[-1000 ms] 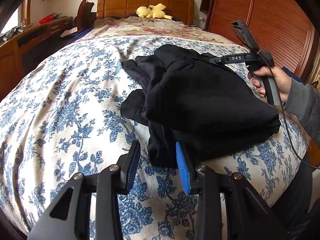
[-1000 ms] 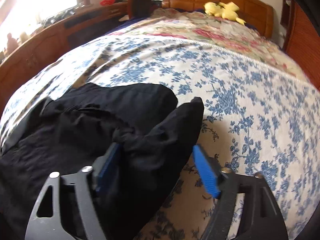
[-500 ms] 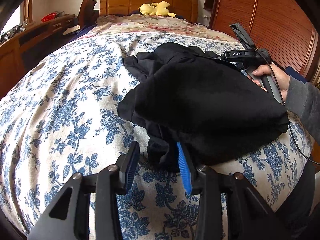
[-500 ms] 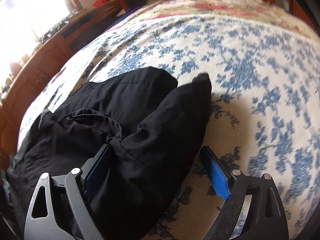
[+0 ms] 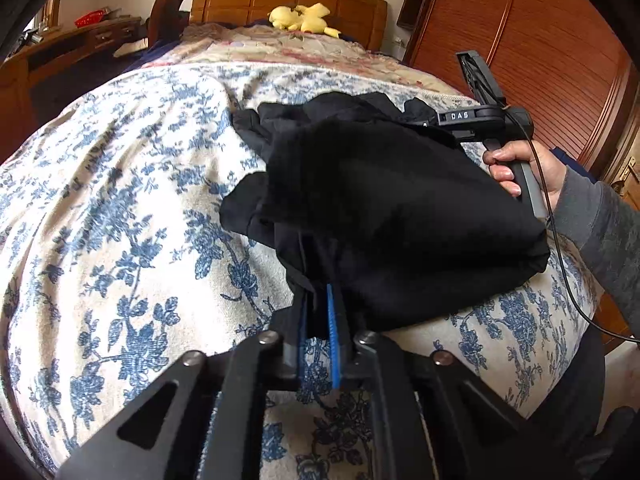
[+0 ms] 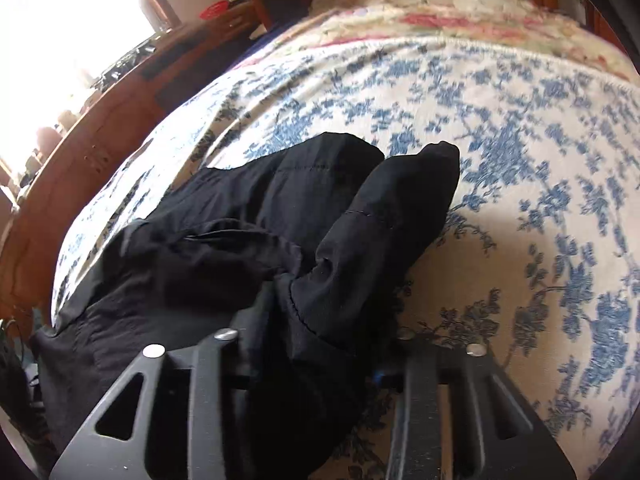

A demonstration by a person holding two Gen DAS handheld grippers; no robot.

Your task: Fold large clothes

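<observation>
A black garment [image 5: 384, 208] lies bunched on the bed [image 5: 120, 220], near its foot edge and toward the right side, on the blue-flowered cover. The left gripper [image 5: 318, 320] has just closed: its blue pads [image 5: 331, 332] sit together on a thin fold at the garment's near edge. The right gripper [image 6: 320, 344] has also just been closing, and a thick fold of the garment fills the space between its fingers; the pads are mostly hidden by cloth, so they seem clamped on it. A hand [image 5: 524, 168] in a grey sleeve holds that gripper's handle. A yellow plush toy [image 5: 302, 18] rests by the headboard.
</observation>
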